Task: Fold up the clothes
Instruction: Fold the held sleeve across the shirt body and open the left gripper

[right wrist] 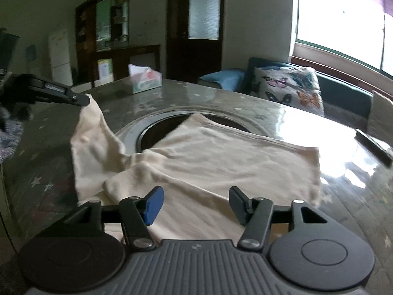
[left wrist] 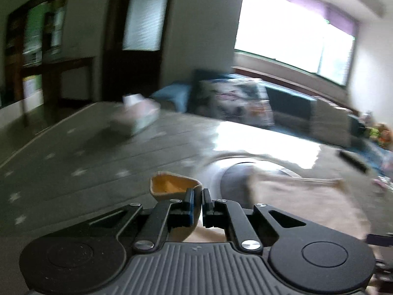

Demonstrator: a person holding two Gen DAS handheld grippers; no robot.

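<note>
My left claw is pressed together on a corner of the one cream garment, holding that corner lifted off the counter; from the right wrist I see this claw at the far left with cloth hanging from it. My right claw is spread wide, hovering over the garment's near edge, gripping nothing. The rest of the garment lies flat ahead, across the counter's round inset. Beyond it sits one tissue box, and one butterfly cushion lies on the sofa behind
</note>
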